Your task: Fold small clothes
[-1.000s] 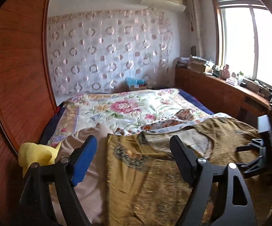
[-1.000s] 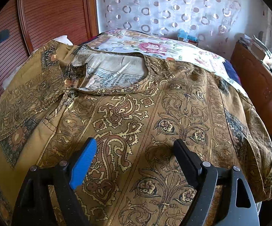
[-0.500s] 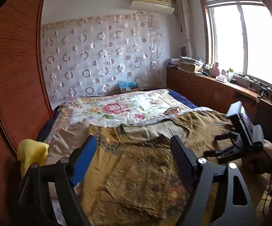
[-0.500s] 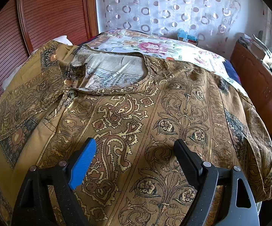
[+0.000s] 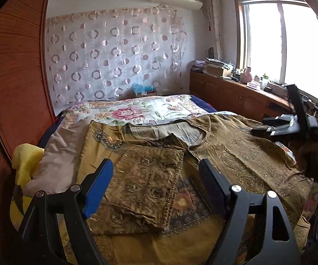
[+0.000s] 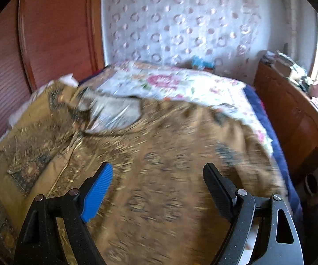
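Right now: gold patterned top spread flat on bed, over floral bedspread, neckline toward far wall. One sleeve folded in across front, lying just ahead of left gripper. L jaws wide apart, nothing betw. them, hovering above folded sleeve, not touching fabric. Right gripper also spread wide, empty, above body of top; that view blurred, pattern smeared. R gripper also seen at right edge of left-wrist view, raised over far side of garment. Yellow cloth and beige pillow beside wooden headboard.
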Tool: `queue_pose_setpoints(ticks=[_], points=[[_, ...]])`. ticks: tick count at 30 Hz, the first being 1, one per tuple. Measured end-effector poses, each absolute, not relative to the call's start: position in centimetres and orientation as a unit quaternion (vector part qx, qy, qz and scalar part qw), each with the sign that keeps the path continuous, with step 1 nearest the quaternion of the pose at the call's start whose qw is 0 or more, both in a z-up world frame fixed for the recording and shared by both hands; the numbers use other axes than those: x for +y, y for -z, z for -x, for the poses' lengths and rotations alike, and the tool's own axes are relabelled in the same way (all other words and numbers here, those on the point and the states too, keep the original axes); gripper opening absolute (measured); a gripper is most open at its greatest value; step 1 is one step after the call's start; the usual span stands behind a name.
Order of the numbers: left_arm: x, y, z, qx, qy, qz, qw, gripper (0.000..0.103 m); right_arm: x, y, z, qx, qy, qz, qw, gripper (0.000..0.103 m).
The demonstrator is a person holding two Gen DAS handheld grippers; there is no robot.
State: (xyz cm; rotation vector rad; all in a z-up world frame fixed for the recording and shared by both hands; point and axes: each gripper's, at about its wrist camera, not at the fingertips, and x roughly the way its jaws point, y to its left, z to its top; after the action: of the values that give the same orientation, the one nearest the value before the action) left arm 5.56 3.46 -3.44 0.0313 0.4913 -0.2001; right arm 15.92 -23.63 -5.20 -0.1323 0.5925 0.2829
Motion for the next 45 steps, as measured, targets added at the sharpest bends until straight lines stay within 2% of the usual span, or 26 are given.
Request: queue_pose_setpoints(ticks=[8,19,22,25,27,30,38,44,45], points=[[1.8,3.8,-4.8,0.248,0.112,-0.019,0.962,0.080,-32.1,4.4,-14.7,0.286,-0.072,0.023,0.955,0.083],[0.0,4.3,-4.7,0.254,0.135,-0.026,0.957,0.080,-37.1,8.7,-16.5,0.362,-0.069,-0.058,0.928,0.079],[-0.3,4.5,-4.8,0.259,0.137,-0.026,0.956,0.080,-37.8,9.5,-17.3,0.378,-0.075,-0.080,0.919,0.074],[-0.4,4.9,-4.9,0.264,0.139,-0.024,0.954,0.080,-38.3,9.4,-18.4,0.389,-0.085,-0.093,0.913,0.056],[-0.6,5.0,-4.8,0.266,0.139,-0.025,0.954,0.080,-38.5,8.7,-19.3,0.383,-0.085,-0.085,0.916,0.027],[-0.7,5.1,-4.9,0.268,0.137,-0.028,0.953,0.080,-37.9,7.6,-19.1,0.360,-0.071,-0.057,0.929,0.017],[-0.6,5.0,-4.9,0.268,0.135,-0.025,0.954,0.080,-31.6,3.6,-16.0,0.290,-0.112,0.023,0.950,0.015],[-0.5,5.1,-4.6,0.267,0.132,-0.023,0.954,0.080,-27.0,6.5,-14.3,0.341,-0.165,0.049,0.924,0.015],[-0.5,5.1,-4.5,0.266,0.132,-0.022,0.955,0.080,-26.6,7.0,-14.1,0.346,-0.165,0.056,0.922,0.019]])
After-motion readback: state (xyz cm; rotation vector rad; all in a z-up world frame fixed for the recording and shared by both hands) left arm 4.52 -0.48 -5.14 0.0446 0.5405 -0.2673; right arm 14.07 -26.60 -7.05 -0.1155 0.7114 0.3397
